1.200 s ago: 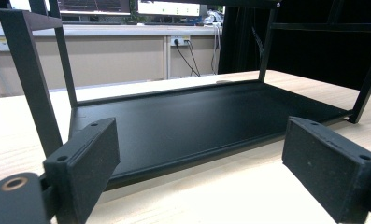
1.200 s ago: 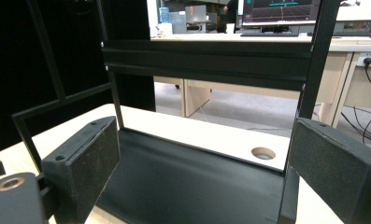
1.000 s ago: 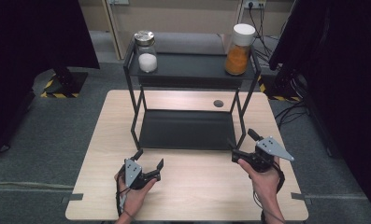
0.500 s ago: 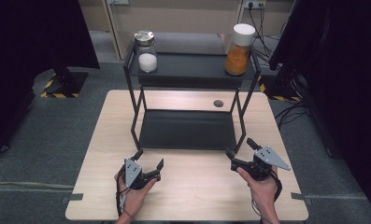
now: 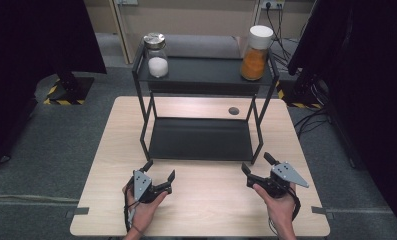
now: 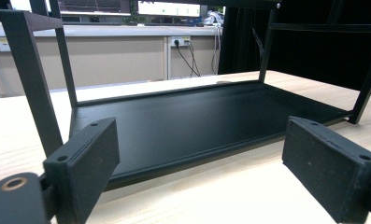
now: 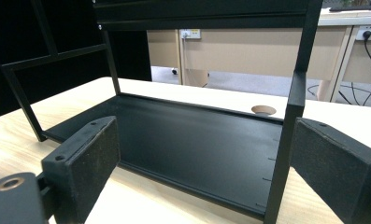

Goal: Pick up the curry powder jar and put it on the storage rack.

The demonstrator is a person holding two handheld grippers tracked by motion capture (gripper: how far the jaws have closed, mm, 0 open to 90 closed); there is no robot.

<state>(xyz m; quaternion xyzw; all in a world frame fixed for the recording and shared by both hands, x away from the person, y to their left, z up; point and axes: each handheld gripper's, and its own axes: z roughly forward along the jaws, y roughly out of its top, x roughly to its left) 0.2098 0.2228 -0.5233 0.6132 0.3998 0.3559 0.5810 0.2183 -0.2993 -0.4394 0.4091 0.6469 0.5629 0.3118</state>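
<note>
Both of your grippers rest low over the near edge of the worktop (image 5: pixel 201 210), in front of the black two-tier rack (image 5: pixel 201 140). Left gripper (image 5: pixel 159 171) sits toward the near-left corner, jaws apart, nothing between them. Right gripper (image 5: pixel 255 162) sits toward the near-right corner, jaws likewise apart and empty. Neither touches the rack.

High view: the rack's top shelf carries two jars, well apart. A glass jar with white contents and a metal lid (image 5: pixel 156 55) stands at the shelf's left end; a taller jar with orange contents and a white lid (image 5: pixel 256 52) stands at its right end. Both upright.

Left gripper view: looks along its own pads (image 6: pixel 87 163) onto the rack's lower shelf (image 6: pixel 206 116), seen from its near-left corner post; a counter and wall sockets show in the background. The jars are above this view's frame.

Right gripper view: the rack's near-right post (image 7: pixel 288 140) stands just ahead, between the pads, not touched. A round cable hole (image 7: pixel 263 109) in the worktop shows beyond the lower shelf.

Against the earlier high view: your right hand (image 5: pixel 281 210) has come down and sits slightly nearer the worktop's near edge; your left hand (image 5: pixel 143 207) has kept its place. Jars and rack unchanged.

Surface: pale wood-grain worktop. Room: grey floor, dark curtains on both sides, yellow-black hazard tape at the left stand base (image 5: pixel 53 95).
</note>
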